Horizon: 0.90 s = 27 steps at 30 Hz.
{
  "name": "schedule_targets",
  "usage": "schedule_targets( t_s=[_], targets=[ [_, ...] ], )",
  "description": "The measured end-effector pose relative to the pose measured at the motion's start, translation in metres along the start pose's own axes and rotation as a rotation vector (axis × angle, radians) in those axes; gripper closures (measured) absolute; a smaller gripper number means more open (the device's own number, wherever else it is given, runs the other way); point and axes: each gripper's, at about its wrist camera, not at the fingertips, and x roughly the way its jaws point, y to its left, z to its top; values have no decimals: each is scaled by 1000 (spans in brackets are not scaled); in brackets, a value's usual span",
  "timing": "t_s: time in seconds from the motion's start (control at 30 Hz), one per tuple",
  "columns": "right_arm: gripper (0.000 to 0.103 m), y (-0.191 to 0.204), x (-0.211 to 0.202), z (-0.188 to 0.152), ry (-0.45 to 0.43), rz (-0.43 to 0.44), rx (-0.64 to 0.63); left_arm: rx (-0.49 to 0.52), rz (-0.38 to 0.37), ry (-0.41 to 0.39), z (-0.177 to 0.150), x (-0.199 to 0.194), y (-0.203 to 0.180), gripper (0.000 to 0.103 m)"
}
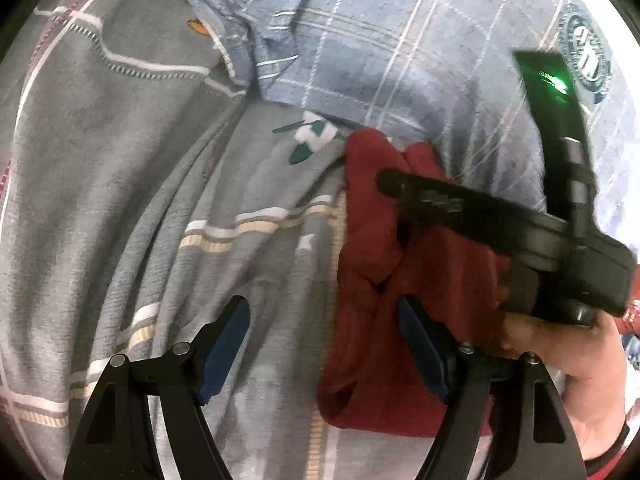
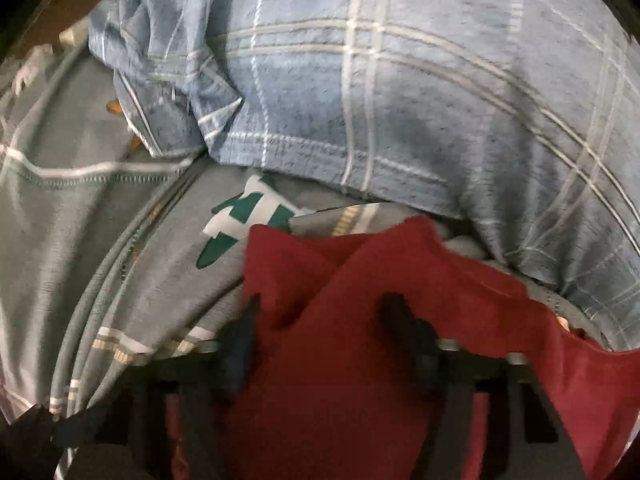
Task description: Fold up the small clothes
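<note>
The red garment [image 1: 384, 280] lay crumpled on a grey striped bedsheet [image 1: 140, 200] below a blue plaid cloth [image 1: 400, 52]. The left claw [image 1: 324, 352] stood spread, empty; the right claw [image 2: 320, 344] straddled red fabric, grip unclear.

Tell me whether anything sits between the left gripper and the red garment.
Nothing visible does. The left gripper stands open just beside the red garment, its right finger over the cloth's edge. The right gripper is already over the same garment, farther along.
</note>
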Motion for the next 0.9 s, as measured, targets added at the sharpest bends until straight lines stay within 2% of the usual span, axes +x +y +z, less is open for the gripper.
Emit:
schedule_targets(
  t_s=[0.03, 0.07, 0.2, 0.37, 0.43, 0.47, 0.5, 0.6, 0.63, 0.7, 0.77, 0.83, 0.9],
  targets=[
    [74, -7, -5, 0, -4, 39, 25, 4, -14, -4, 0, -1, -1, 27],
    [80, -14, -12, -2, -15, 81, 50, 11, -29, -10, -1, -1, -3, 27],
    [84, -34, -35, -7, -73, 148, 104, 59, -46, -13, -5, 0, -10, 27],
    [85, -57, -51, -13, -81, 198, 153, 72, -131, 6, -7, 6, -16, 29],
    [85, -59, -55, -15, -78, 204, 158, 98, -135, 17, -6, 14, -21, 42],
    [85, -59, -56, -16, -76, 206, 158, 119, -127, 32, -6, 18, -24, 63],
    [85, -58, -55, -17, -73, 208, 156, 139, -117, 44, -5, 22, -26, 73],
    [85, -51, -50, -13, -61, 212, 152, 170, -101, 30, -7, 21, -32, 81],
    [83, -50, -50, -13, -56, 216, 156, 172, -107, 22, -6, 20, -35, 83],
    [68, -54, -51, -13, -47, 234, 191, 172, -119, 4, -6, 16, -36, 87],
    [35, -54, -53, -11, -36, 268, 222, 166, -130, -10, -6, 8, -33, 88],
    [21, -50, -54, -8, -31, 260, 217, 157, -150, -9, -7, 5, -30, 89],
    [21, -41, -50, -5, -9, 233, 180, 153, -154, -12, -7, 3, -28, 89]
  ],
)
